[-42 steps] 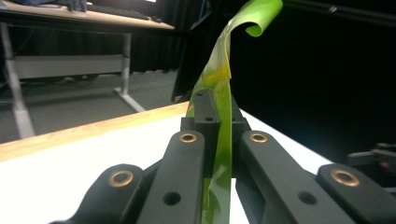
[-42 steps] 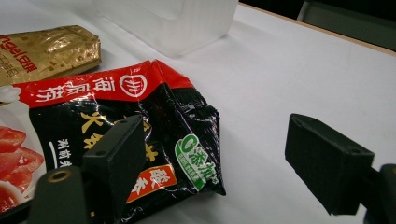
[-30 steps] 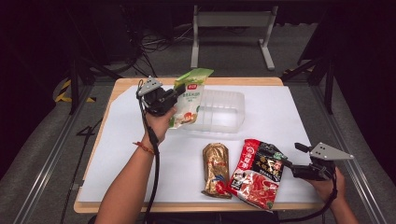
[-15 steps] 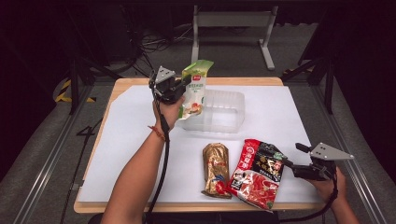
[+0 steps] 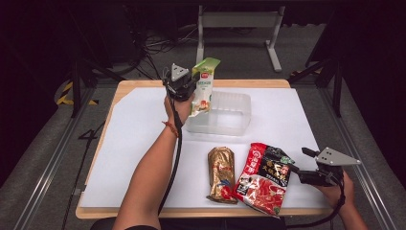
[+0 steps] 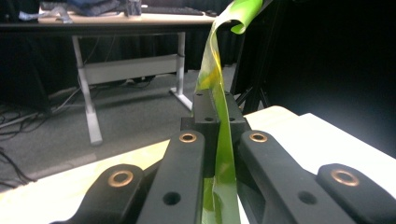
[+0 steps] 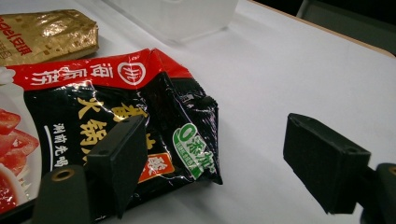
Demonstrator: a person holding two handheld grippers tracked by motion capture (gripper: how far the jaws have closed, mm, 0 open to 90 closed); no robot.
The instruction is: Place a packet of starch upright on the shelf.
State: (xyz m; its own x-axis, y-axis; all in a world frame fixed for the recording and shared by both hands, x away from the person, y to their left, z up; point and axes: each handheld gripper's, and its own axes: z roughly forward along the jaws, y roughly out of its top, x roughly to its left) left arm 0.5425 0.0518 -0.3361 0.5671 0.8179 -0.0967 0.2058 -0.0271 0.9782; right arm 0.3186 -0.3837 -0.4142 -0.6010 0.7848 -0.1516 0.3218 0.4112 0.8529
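Since the earlier frame: left gripper (image 5: pixel 187 86) and its green-and-white packet (image 5: pixel 203 87) shifted from 10 o'clock of the clear plastic tub (image 5: pixel 229 115) toward 11 o'clock, now over the tub's near-left corner; right gripper (image 5: pixel 306 165) unmoved.

High view: tub on the white table sheet (image 5: pixel 134 143), nothing visible inside. Left forearm stretched up from 6 o'clock, jaws clamped flat on the packet's edge. Packet off the table, upright, long axis 12 to 6, green end at 12. Gold packet (image 5: pixel 222 173) and red-and-black packet (image 5: pixel 264 177) lying flat at 6 o'clock of the tub.

Left gripper view: jaws pressed tight on the green packet (image 6: pixel 220 154), rising toward 12.

Right gripper view: jaws spread wide, holding nothing, red-and-black packet's (image 7: pixel 116 112) corner between them, pads apart from it.
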